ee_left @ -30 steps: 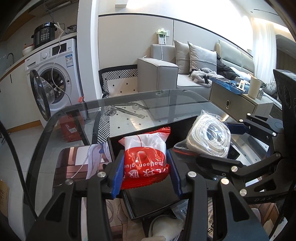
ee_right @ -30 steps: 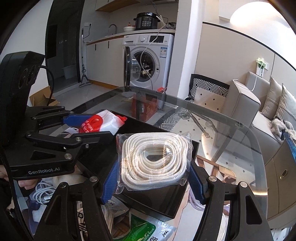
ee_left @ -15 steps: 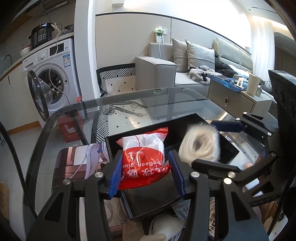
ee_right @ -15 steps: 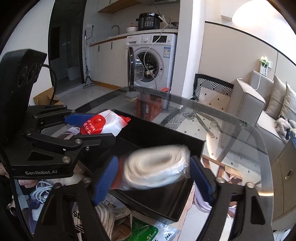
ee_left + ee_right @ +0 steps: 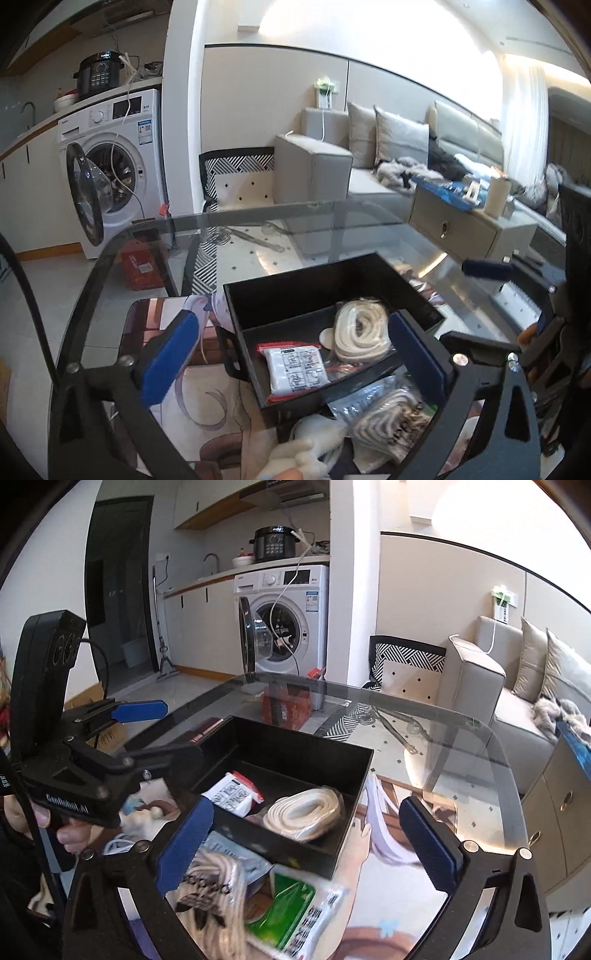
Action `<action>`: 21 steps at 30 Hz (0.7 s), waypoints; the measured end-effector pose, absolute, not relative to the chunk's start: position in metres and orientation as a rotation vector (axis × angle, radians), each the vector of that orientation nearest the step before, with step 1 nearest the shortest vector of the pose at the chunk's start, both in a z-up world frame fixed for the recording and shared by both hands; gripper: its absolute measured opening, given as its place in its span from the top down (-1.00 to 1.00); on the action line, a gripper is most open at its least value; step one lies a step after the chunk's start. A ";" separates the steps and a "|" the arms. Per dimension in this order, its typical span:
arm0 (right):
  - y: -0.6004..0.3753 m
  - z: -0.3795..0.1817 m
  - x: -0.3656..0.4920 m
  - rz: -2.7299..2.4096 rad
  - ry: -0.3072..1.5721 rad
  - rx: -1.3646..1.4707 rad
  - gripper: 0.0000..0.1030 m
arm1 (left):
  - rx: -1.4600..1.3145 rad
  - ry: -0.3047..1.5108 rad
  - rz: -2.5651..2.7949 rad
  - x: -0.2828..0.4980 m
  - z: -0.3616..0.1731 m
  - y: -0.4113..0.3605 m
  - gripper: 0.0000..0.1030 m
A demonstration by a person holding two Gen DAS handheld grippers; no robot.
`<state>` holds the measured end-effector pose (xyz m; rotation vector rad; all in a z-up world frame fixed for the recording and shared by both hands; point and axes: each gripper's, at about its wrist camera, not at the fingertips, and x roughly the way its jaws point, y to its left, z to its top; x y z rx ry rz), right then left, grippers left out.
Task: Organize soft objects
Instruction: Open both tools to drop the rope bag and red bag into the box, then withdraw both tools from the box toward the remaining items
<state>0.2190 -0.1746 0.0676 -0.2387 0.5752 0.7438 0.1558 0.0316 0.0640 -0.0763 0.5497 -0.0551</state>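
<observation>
Box (image 5: 332, 288) on glass table (image 5: 332, 221), rope coil (image 5: 360, 328) and packet (image 5: 295, 367) side by side inside, more bags (image 5: 291, 915) before it

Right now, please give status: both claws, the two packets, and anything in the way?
Left claw and right claw open, jaws just opened, nothing held. Red-edged packet and rope coil lie in black bin. More packets wait beside it.

Bright daylight, overexposed upper wall, fisheye-warped edges.
</observation>
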 end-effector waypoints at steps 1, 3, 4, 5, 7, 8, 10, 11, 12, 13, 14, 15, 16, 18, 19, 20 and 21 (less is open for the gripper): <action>-0.177 0.069 0.215 0.743 0.579 -0.228 -0.99 | -0.082 0.545 -0.055 0.152 0.066 0.033 -1.00; -0.182 0.071 0.207 0.741 0.581 -0.210 -0.99 | -0.079 0.539 -0.051 0.144 0.070 0.032 -1.00; -0.183 0.071 0.202 0.738 0.578 -0.206 -0.99 | -0.075 0.539 -0.048 0.142 0.071 0.033 -1.00; -0.186 0.072 0.197 0.736 0.573 -0.201 -0.99 | -0.068 0.537 -0.042 0.137 0.072 0.032 -1.00; -0.189 0.072 0.187 0.732 0.572 -0.196 -0.99 | -0.058 0.528 -0.037 0.129 0.075 0.033 -1.00; -0.190 0.072 0.183 0.726 0.569 -0.193 -0.99 | -0.055 0.522 -0.033 0.124 0.076 0.033 -1.00; -0.194 0.073 0.175 0.722 0.565 -0.177 -0.99 | -0.049 0.517 -0.024 0.115 0.076 0.034 -1.00; -0.196 0.073 0.172 0.722 0.565 -0.168 -0.99 | -0.047 0.515 -0.019 0.111 0.077 0.035 -1.00; -0.198 0.073 0.169 0.721 0.567 -0.161 -0.99 | -0.047 0.514 -0.015 0.108 0.076 0.035 -1.00; -0.198 0.073 0.167 0.717 0.571 -0.157 -0.99 | -0.047 0.513 -0.012 0.104 0.075 0.036 -1.00; -0.199 0.072 0.165 0.712 0.573 -0.155 -0.99 | -0.048 0.513 -0.008 0.099 0.074 0.037 -1.00; -0.200 0.071 0.163 0.707 0.575 -0.152 -0.99 | -0.049 0.515 -0.006 0.097 0.073 0.037 -1.00; -0.200 0.069 0.161 0.703 0.579 -0.151 -0.99 | -0.050 0.517 -0.004 0.094 0.071 0.038 -1.00; -0.200 0.066 0.156 0.701 0.580 -0.151 -0.99 | -0.051 0.523 0.003 0.088 0.067 0.040 -1.00; -0.201 0.063 0.155 0.700 0.587 -0.150 -0.99 | -0.051 0.526 0.007 0.087 0.065 0.039 -1.00; -0.201 0.061 0.155 0.699 0.593 -0.149 -0.99 | -0.052 0.530 0.009 0.085 0.062 0.040 -1.00; -0.202 0.059 0.154 0.699 0.598 -0.152 -0.99 | -0.054 0.534 0.010 0.083 0.060 0.041 -1.00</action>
